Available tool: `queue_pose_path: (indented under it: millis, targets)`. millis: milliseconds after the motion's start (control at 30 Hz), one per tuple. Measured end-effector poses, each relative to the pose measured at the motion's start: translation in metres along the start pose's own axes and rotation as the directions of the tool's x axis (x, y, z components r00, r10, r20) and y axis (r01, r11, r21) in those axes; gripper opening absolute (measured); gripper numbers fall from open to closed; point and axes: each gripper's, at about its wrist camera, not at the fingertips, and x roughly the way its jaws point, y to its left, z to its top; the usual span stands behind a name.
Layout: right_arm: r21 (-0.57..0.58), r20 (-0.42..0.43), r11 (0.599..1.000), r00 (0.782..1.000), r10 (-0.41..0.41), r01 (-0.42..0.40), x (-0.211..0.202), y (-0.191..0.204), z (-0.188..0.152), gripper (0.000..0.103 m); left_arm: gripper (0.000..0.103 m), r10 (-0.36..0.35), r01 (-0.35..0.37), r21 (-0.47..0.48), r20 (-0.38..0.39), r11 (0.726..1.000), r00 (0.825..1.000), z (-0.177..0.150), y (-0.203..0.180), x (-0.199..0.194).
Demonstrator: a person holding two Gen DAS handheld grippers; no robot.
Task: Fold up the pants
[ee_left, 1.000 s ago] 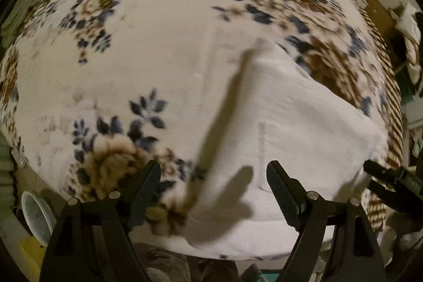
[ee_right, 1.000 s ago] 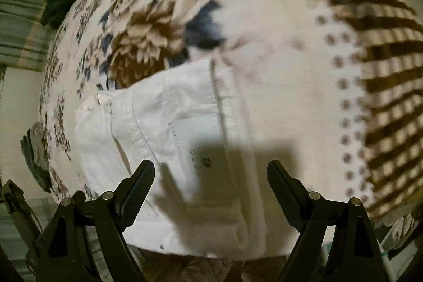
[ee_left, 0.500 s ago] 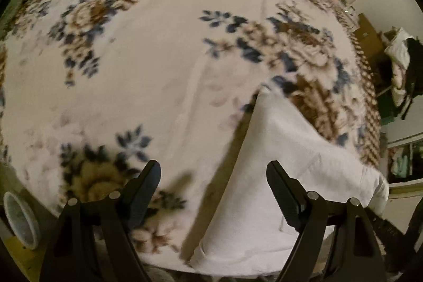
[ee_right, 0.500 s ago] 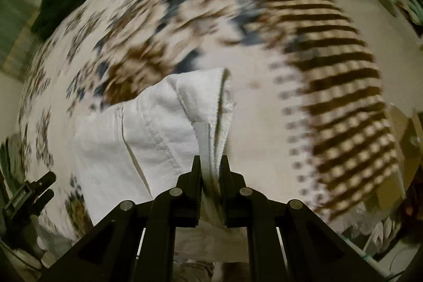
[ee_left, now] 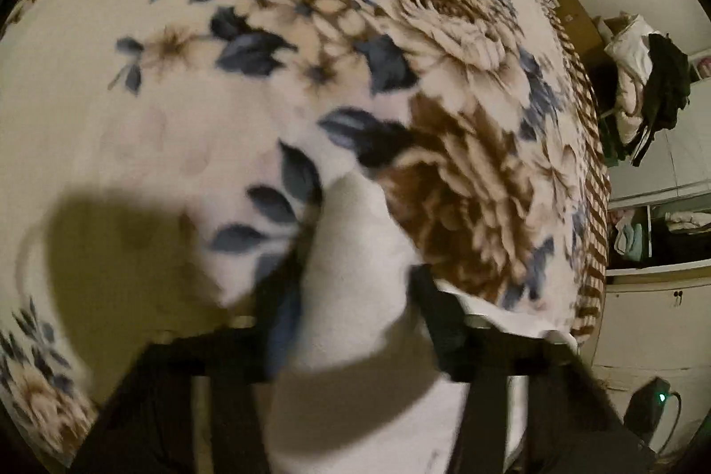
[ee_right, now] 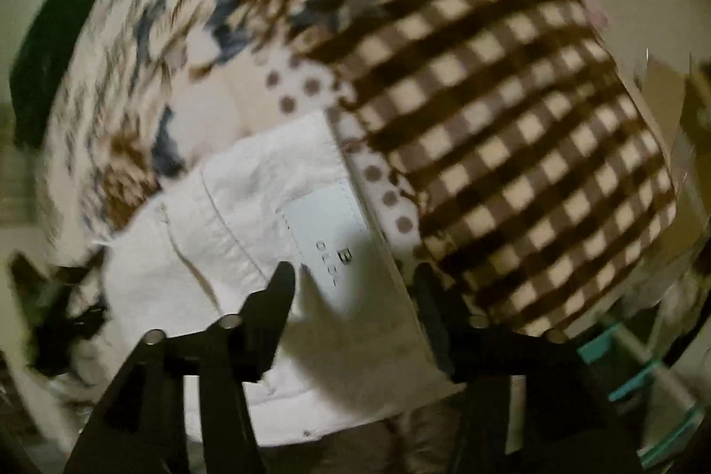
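Note:
The white pants [ee_right: 266, 234] lie folded on a floral blanket [ee_left: 266, 74]. In the right wrist view their waistband with a white label [ee_right: 329, 234] faces me. My right gripper [ee_right: 355, 283] is open, its fingers standing either side of the label just above the cloth. In the left wrist view a corner of the pants [ee_left: 355, 251] rises between the fingers of my left gripper [ee_left: 355, 296]. The jaws are partly closed around that fold, and motion blur hides whether they pinch it.
The blanket's brown checked border [ee_right: 511, 96] runs along the bed edge on the right. A dark green cloth [ee_right: 53, 42] lies at the far left of the bed. Shelves and a pile of clothes [ee_left: 640, 82] stand beyond the bed.
My right gripper, shut on the waistband half a second ago, has opened and the pants lie flat. My left gripper has moved onto the pants corner and its jaws have narrowed.

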Motion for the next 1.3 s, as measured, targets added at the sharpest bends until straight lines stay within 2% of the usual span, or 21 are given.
queue_pose_path:
  millis: [100, 167, 233, 300, 333, 433, 533, 600, 633, 667, 733, 767, 833, 867, 933, 1033, 1167, 1200, 1233, 1267, 1300]
  targets:
    - [0.08, -0.043, 0.995, 0.997, 0.057, -0.053, 0.001, -0.025, -0.015, 0.068, 0.028, -0.034, 0.035, -0.026, 0.017, 0.999, 0.999, -0.003, 0.013, -0.003]
    - [0.129, -0.107, 0.99, 0.992, 0.071, -0.057, 0.015, -0.039, -0.027, 0.068, 0.027, -0.027, 0.027, -0.012, 0.031, 1.0, 0.999, -0.006, 0.013, -0.005]
    - [0.219, -0.165, 0.972, 0.978, 0.126, -0.088, 0.034, -0.054, -0.039, 0.068, 0.026, -0.008, 0.007, 0.011, 0.035, 1.0, 0.999, -0.006, 0.01, -0.004]
    - [0.329, -0.142, 0.917, 0.948, 0.286, -0.228, 0.047, -0.062, -0.051, 0.045, 0.025, 0.011, -0.012, 0.019, 0.037, 1.0, 0.999, -0.004, 0.01, -0.002]
    - [0.349, -0.126, 0.911, 0.953, 0.277, -0.219, 0.047, -0.064, -0.054, 0.023, 0.025, 0.012, -0.013, 0.017, 0.032, 1.0, 0.999, -0.003, 0.012, -0.001]
    - [0.362, -0.1, 0.917, 0.971, 0.218, -0.169, 0.042, -0.067, -0.061, 0.017, 0.024, 0.012, -0.012, 0.004, 0.016, 1.0, 1.0, 0.001, 0.017, 0.007]
    - [0.336, -0.107, 0.933, 0.979, 0.171, -0.126, 0.04, -0.068, -0.063, 0.017, 0.024, 0.013, -0.013, -0.013, -0.002, 1.0, 1.0, 0.005, 0.02, 0.011]
    - [0.26, -0.163, 0.961, 0.976, 0.142, -0.097, 0.045, -0.063, -0.059, 0.019, 0.024, -0.023, 0.022, -0.053, -0.021, 0.998, 1.0, 0.008, 0.022, 0.007]
    - [0.189, -0.186, 0.98, 0.977, 0.102, -0.066, 0.043, -0.056, -0.054, 0.024, 0.027, -0.047, 0.045, -0.074, -0.024, 0.996, 0.999, 0.008, 0.025, 0.001]
    - [0.14, -0.196, 0.989, 0.978, 0.073, -0.046, 0.039, -0.049, -0.05, 0.033, 0.028, -0.068, 0.065, -0.087, -0.029, 0.994, 0.997, 0.007, 0.026, -0.003]
    - [0.041, -0.198, 0.998, 0.979, 0.046, -0.039, 0.024, -0.035, -0.04, 0.042, 0.032, -0.111, 0.107, -0.109, -0.035, 0.988, 0.993, 0.006, 0.029, -0.016]
    - [0.0, -0.167, 0.999, 0.985, 0.045, -0.046, 0.011, -0.029, -0.033, 0.054, 0.033, -0.113, 0.109, -0.108, -0.03, 0.988, 0.993, 0.006, 0.029, -0.021]
    - [-0.037, -0.094, 0.997, 0.993, 0.071, -0.075, -0.009, -0.022, -0.018, 0.071, 0.039, -0.128, 0.126, -0.108, -0.013, 0.986, 0.992, 0.005, 0.03, -0.029]
    - [-0.042, -0.065, 0.994, 0.993, 0.097, -0.1, -0.015, -0.018, -0.008, 0.074, 0.041, -0.136, 0.134, -0.113, -0.009, 0.984, 0.991, 0.006, 0.031, -0.029]
    - [-0.02, -0.027, 0.989, 0.989, 0.144, -0.145, -0.017, -0.017, 0.015, 0.074, 0.042, -0.151, 0.149, -0.126, -0.011, 0.981, 0.988, 0.007, 0.033, -0.025]
    - [0.028, -0.019, 0.977, 0.977, 0.211, -0.21, 0.003, -0.009, 0.049, 0.074, 0.042, -0.157, 0.151, -0.136, -0.039, 0.979, 0.987, 0.009, 0.032, -0.011]
    - [0.077, -0.121, 0.967, 0.961, 0.25, -0.242, 0.05, 0.007, 0.076, 0.074, 0.039, -0.115, 0.112, -0.072, -0.048, 0.991, 0.992, 0.011, 0.023, 0.001]
    - [0.088, -0.114, 0.966, 0.961, 0.253, -0.244, 0.056, 0.009, 0.075, 0.071, 0.031, -0.099, 0.097, -0.052, -0.04, 0.994, 0.994, 0.011, 0.021, 0.001]
    - [0.081, -0.085, 0.969, 0.967, 0.24, -0.233, 0.057, 0.012, 0.074, 0.052, 0.026, -0.084, 0.083, -0.034, -0.032, 0.996, 0.996, 0.011, 0.02, 0.002]
    - [0.072, -0.05, 0.977, 0.978, 0.202, -0.199, 0.056, 0.015, 0.069, 0.044, 0.024, -0.082, 0.081, -0.03, -0.028, 0.996, 0.996, 0.011, 0.021, 0.004]
    - [0.077, -0.026, 0.978, 0.98, 0.196, -0.194, 0.055, 0.017, 0.065, 0.04, 0.022, -0.083, 0.082, -0.037, -0.022, 0.996, 0.996, 0.011, 0.024, 0.004]
